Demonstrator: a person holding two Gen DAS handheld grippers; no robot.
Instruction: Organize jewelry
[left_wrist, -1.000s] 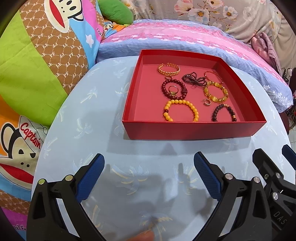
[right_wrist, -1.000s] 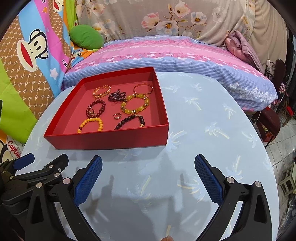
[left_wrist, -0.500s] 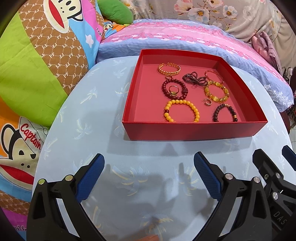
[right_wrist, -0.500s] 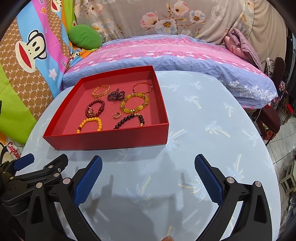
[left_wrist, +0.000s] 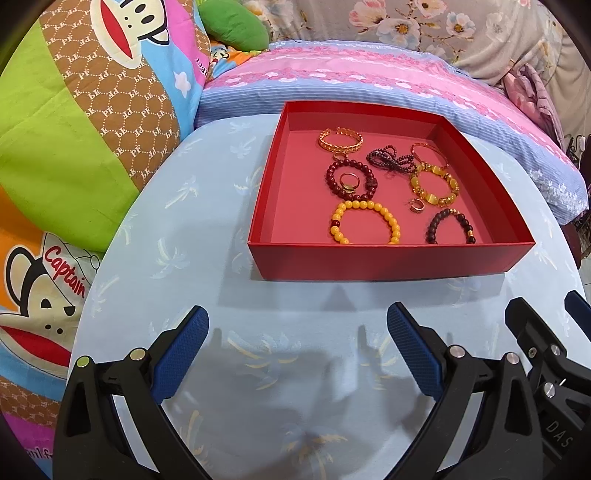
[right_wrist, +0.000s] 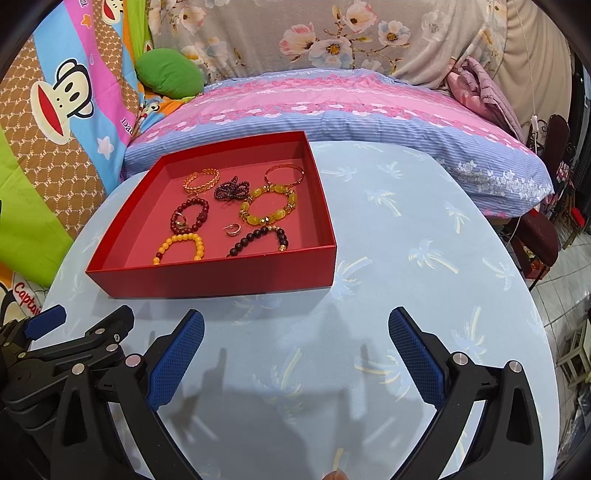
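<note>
A shallow red box (left_wrist: 391, 258) (right_wrist: 221, 277) sits on the round table and holds several bracelets and rings. Among them are a yellow bead bracelet (left_wrist: 364, 221) (right_wrist: 181, 245), a dark red bead bracelet (left_wrist: 351, 180), a gold chain bangle (left_wrist: 340, 139) (right_wrist: 201, 179), an amber stone bracelet (left_wrist: 434, 186) (right_wrist: 267, 206) and a dark bead bracelet (left_wrist: 448, 225) (right_wrist: 258, 238). My left gripper (left_wrist: 297, 328) is open and empty, short of the box's near wall. My right gripper (right_wrist: 295, 330) is open and empty too, in front of the box's right corner.
The round table (right_wrist: 406, 258) has a pale blue palm-print cover. A pink and blue pillow (right_wrist: 332, 110) lies behind it, cartoon monkey bedding (left_wrist: 74, 129) to the left. Chairs and floor (right_wrist: 546, 236) show past the table's right edge. The right gripper's body (left_wrist: 546, 354) shows beside my left one.
Both views have shifted very slightly; the box sits a touch nearer in the right wrist view. The jewelry and both open grippers are otherwise as before.
</note>
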